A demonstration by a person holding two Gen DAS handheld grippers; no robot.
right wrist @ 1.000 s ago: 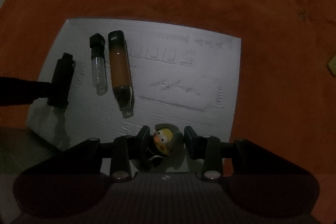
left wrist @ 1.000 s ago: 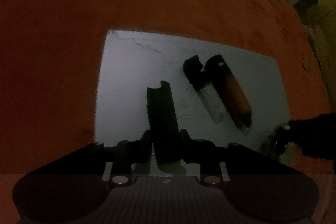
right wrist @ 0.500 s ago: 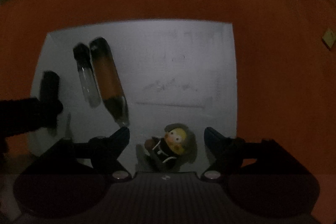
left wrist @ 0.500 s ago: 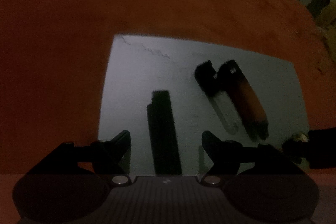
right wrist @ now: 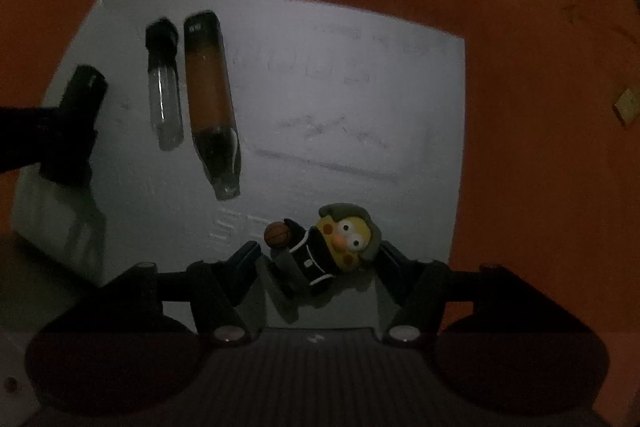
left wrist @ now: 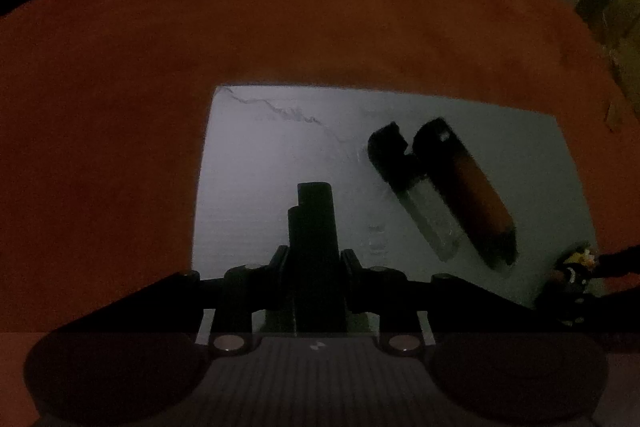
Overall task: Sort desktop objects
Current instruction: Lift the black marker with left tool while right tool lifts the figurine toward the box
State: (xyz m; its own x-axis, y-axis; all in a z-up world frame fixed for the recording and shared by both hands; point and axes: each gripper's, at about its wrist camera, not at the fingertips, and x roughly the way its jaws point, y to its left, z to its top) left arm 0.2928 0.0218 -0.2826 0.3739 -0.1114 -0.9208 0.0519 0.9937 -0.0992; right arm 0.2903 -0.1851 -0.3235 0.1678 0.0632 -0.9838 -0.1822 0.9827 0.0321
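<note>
With left jaws clenched on the black stick (left wrist: 316, 227) and right jaws closing, still loose, around the toy (right wrist: 324, 251), squeeze evenly before lifting.

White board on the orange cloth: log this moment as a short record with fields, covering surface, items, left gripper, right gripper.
surface: white board lying on orange cloth
items: clear tube and amber tube, both black-capped, lying side by side; black bar; toy figure holding a small basketball
left gripper: jaws just closed, pads pressing the black bar
right gripper: jaws just closing, toy figure lying on the board between them; contact unclear
</note>
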